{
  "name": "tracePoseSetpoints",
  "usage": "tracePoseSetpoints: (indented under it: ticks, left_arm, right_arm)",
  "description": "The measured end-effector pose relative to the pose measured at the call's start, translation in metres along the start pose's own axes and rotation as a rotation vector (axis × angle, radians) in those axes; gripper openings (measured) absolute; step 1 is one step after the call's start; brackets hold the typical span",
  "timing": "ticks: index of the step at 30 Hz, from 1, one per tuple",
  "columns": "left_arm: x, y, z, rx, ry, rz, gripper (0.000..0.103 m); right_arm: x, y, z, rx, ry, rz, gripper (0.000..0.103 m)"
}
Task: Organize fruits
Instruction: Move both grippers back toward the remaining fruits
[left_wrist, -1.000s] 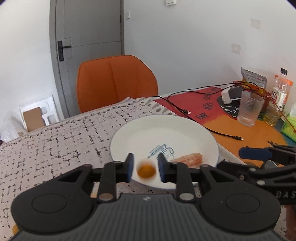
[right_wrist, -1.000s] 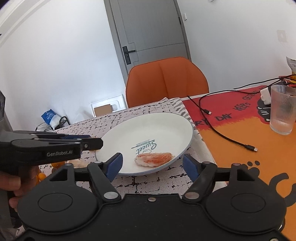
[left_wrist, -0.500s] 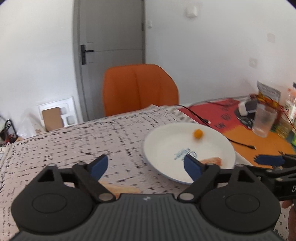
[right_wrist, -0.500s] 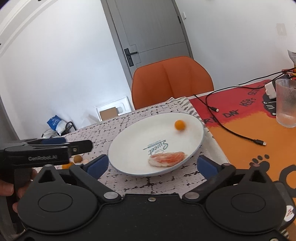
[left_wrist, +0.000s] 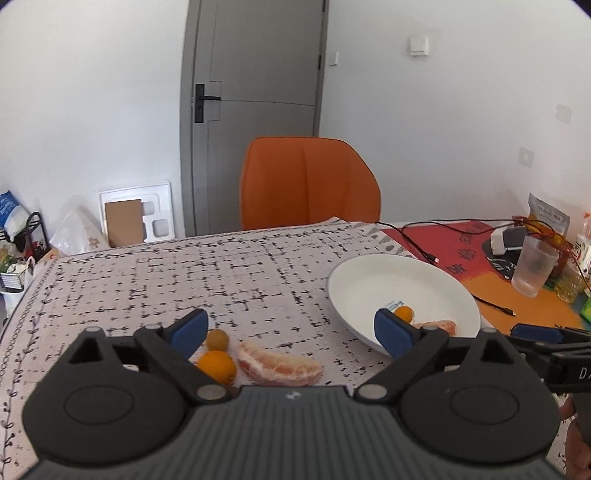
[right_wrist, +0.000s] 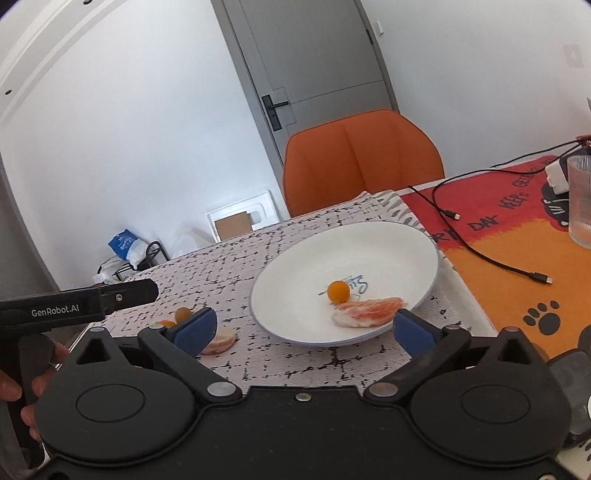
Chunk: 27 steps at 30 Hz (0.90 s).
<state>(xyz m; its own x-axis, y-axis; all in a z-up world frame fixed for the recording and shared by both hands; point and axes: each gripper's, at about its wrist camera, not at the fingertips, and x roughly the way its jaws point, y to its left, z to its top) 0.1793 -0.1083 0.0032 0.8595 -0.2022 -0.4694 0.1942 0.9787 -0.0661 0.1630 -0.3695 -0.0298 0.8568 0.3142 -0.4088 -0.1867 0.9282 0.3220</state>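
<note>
Where the left gripper's own black body fills the bottom of its view, the near edge of the pomelo slice on the bench is cut off, and its right fingertip covers part of the small orange fruit on the white plate. From the right wrist view that same fruit shows whole, touching a second pomelo slice on the plate, while the print under it is too blurred to read. Two more small fruits lie on the bench just beside the left fingertip, half hidden by it. A second ago the left gripper was pinched on the small orange fruit over the plate; half a second ago the fruit sat loose at the far side of the plate, and now it rests near the middle beside the slice. That gripper has drawn away to the left and its jaws are opening, nothing between them. The right gripper has also spread from a narrower gap and stands at its widest, empty, low over the near rim of the plate, with the slice just ahead of its right fingertip. An orange chair stands behind the bench.
</note>
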Motion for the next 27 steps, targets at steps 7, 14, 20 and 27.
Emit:
tracePoseSetpoints:
  ticks: [7,14,20,27]
  left_arm:
    - [-0.020,0.022,0.005,-0.035,-0.032,0.033,0.096]
    - [-0.037,0.041,0.004,-0.058,-0.043,0.056,0.096]
    - [-0.046,0.057,-0.002,-0.079,-0.029,0.085,0.096]
    - [-0.053,0.076,-0.011,-0.123,-0.022,0.107,0.096]
  right_arm:
    - [-0.002,0.013,0.004,-0.015,-0.008,0.029,0.103]
    - [0.000,0.026,0.002,-0.027,-0.006,0.043,0.103]
    - [0.004,0.038,0.000,-0.040,0.016,0.063,0.103]
    - [0.010,0.053,-0.004,-0.053,0.035,0.085,0.103]
